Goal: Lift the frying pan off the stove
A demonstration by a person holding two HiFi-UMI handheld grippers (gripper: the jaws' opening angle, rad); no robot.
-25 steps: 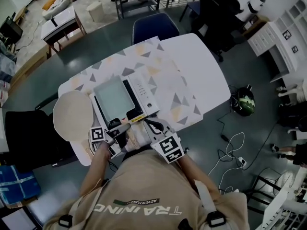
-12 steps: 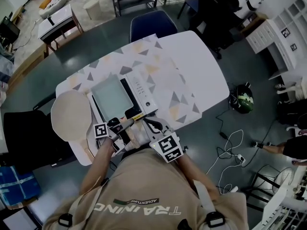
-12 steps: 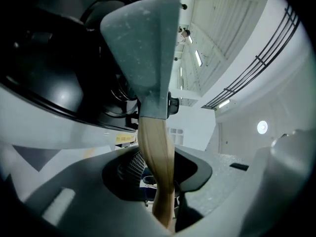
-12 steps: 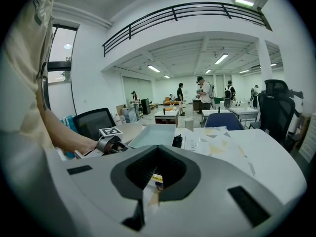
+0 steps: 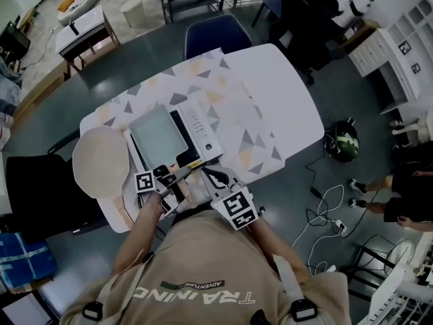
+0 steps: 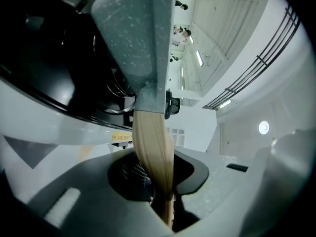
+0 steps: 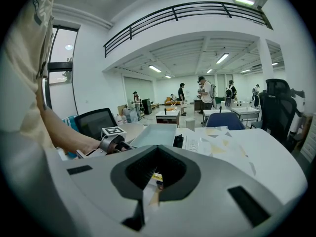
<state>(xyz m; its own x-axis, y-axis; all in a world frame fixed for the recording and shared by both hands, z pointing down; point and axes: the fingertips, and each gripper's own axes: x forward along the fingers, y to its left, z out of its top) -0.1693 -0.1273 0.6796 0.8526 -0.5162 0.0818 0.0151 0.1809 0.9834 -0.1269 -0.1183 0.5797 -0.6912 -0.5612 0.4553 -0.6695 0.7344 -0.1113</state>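
The frying pan (image 6: 138, 38) runs off the top edge of the left gripper view. The end of its wooden handle (image 6: 154, 152) is buried between the jaws of the left gripper (image 6: 163, 206). Print on the yellow label (image 6: 121, 138) of the stove (image 6: 64, 127) is too small to read. In the head view, the person's torso (image 5: 203, 269) covers the near edge of the counter (image 5: 284, 107).

Grey floor (image 5: 142, 53), blue chair (image 5: 218, 34), possibly white shelving (image 5: 396, 49), balcony railing (image 7: 187, 8) overhead.

Square grey frying pan (image 5: 159, 139) over white stove (image 5: 205, 131); wooden handle (image 5: 187, 171) at near edge.
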